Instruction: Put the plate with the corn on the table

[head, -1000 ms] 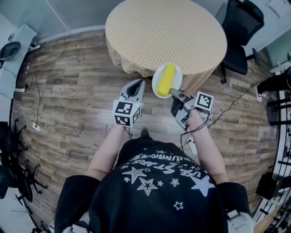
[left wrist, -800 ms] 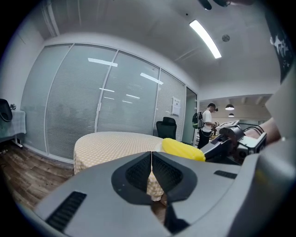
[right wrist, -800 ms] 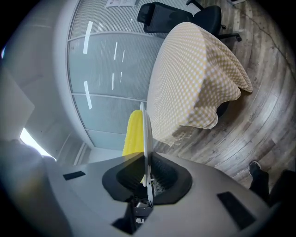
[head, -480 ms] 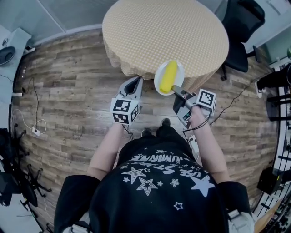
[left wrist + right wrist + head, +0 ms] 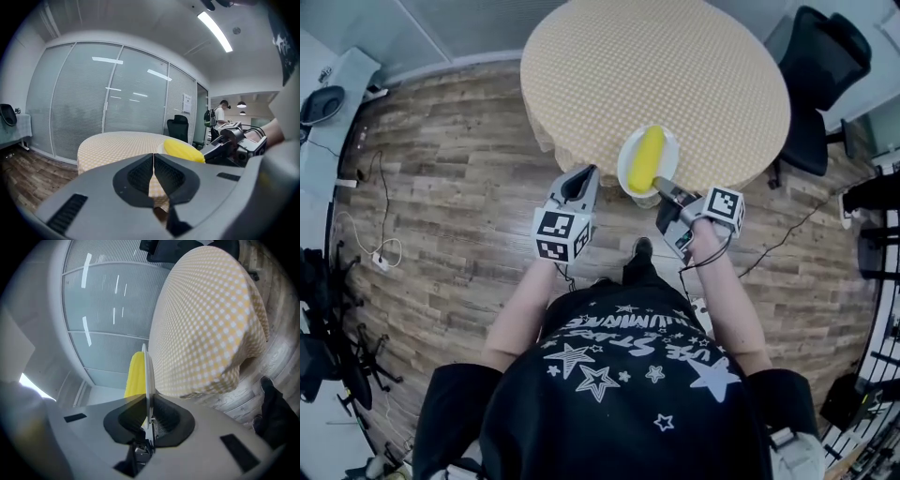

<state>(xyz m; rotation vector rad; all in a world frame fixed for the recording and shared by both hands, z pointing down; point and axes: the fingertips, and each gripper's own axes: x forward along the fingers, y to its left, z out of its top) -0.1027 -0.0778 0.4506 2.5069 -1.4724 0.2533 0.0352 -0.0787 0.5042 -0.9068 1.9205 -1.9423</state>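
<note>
A white plate (image 5: 630, 175) carries a yellow corn cob (image 5: 645, 160); it hangs over the near edge of the round table (image 5: 656, 66), which has a yellow checked cloth. My right gripper (image 5: 664, 189) is shut on the plate's near rim; in the right gripper view the plate (image 5: 147, 376) shows edge-on between the jaws with the corn (image 5: 136, 373) beside it. My left gripper (image 5: 578, 182) is shut and holds nothing, just left of the plate. The left gripper view shows the corn (image 5: 183, 150) and the table (image 5: 119, 140) ahead.
A black office chair (image 5: 820, 80) stands at the table's right. Wood floor (image 5: 450, 178) lies around the table. A desk (image 5: 328, 103) and cables (image 5: 380, 253) sit at the far left. A person (image 5: 221, 115) stands in the far room in the left gripper view.
The table has come closer and the plate's far part now overlaps its near edge. Both grippers hold their state.
</note>
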